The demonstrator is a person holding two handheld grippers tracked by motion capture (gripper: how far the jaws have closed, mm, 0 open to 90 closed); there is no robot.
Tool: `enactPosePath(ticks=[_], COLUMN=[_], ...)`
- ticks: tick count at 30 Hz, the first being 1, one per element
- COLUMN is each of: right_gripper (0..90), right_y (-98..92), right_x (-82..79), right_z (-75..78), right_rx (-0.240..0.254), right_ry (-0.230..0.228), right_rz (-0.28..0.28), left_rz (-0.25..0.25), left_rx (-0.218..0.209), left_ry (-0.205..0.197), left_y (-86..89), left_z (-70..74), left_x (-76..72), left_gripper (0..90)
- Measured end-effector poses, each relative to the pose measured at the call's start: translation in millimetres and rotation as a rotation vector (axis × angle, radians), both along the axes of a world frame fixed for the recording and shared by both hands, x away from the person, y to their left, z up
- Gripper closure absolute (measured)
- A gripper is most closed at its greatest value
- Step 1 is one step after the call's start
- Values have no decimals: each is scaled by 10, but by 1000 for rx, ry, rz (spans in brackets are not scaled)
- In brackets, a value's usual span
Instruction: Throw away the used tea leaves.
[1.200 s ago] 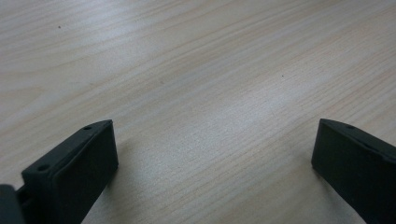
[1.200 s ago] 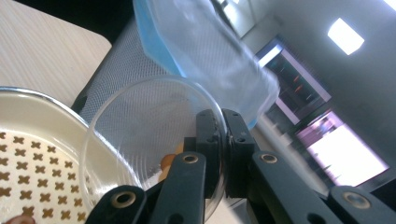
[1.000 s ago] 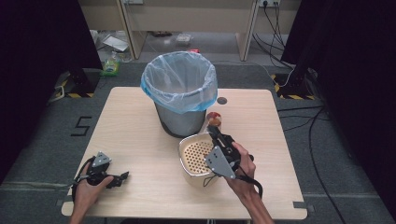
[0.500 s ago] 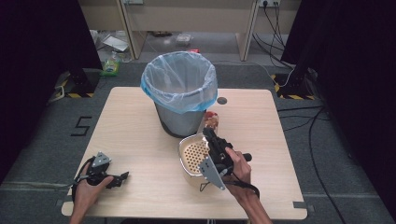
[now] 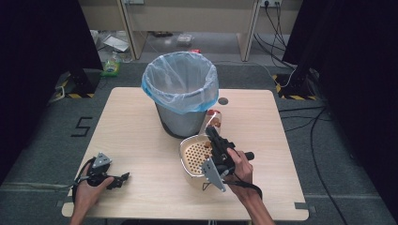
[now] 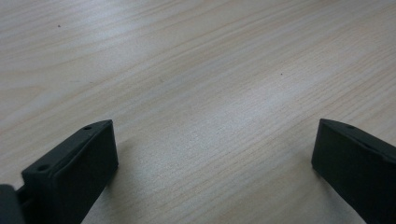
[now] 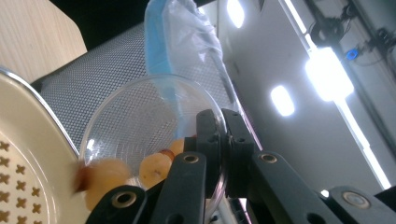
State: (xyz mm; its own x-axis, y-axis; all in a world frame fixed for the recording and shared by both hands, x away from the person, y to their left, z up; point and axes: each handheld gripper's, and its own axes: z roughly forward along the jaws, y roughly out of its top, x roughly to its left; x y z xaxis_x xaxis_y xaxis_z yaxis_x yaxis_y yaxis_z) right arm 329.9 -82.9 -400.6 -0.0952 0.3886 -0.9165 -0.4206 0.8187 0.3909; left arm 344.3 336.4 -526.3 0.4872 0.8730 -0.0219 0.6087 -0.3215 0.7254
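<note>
A pale wooden table (image 5: 141, 136) stands on grey flooring, dark curtains at both sides. A clear plastic cup (image 7: 140, 135) holding round brownish fruits (image 7: 156, 169) is clamped by its rim in the clenched jaws of the right gripper (image 5: 216, 137), tipped over the perforated cream strainer basket (image 5: 193, 157) just beside the lined grey bin (image 5: 180, 96). Step in hand is judged to be pouring the fruits into the basket; one fruit appears blurred at the cup mouth. Further tilt is called for next. The left gripper (image 5: 123, 177) is rested on the table, jaws released, nothing held.
</note>
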Motion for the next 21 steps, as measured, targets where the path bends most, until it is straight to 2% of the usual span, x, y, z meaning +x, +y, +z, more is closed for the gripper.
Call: enactPosePath(ticks=[1,4,6,9,10,11,12,13,14,15,19,21], right_gripper=[874,874,873,873,874,875,874,874,874,874,875,875], right_y=[16,6,10,-6,-4,3,12,12,12,21,31,34], right_x=[-26,-10,-44,-31,-60,-75,-58,-58,-45,-61,-76,-79], right_z=[-36,-53,-61,-77,-80,-59,-109,-109,-141,-139,-117,-117], right_rx=[-21,-25,-50,-49,-34,-84,-71,-71,-105,-118,-89,-119], right_ry=[-36,-36,-63,-57,-71,-130,-86,-86,-95,-102,-115,-157], right_rz=[16,2,10,1,9,21,-15,-15,-3,5,3,4], left_rz=[0,0,0,0,0,0,0,0,0,1,0,1], left_rx=[0,0,0,0,0,0,0,0,0,-2,0,-2], left_ry=[0,0,0,0,0,0,0,0,0,-1,0,0], left_y=[0,0,0,0,0,0,0,0,0,-1,0,-1], left_z=[0,0,0,0,0,0,0,0,0,-1,0,-1], left_x=[0,0,0,0,0,0,0,0,0,0,0,0], left_gripper=[0,0,0,0,0,0,0,0,0,0,0,0])
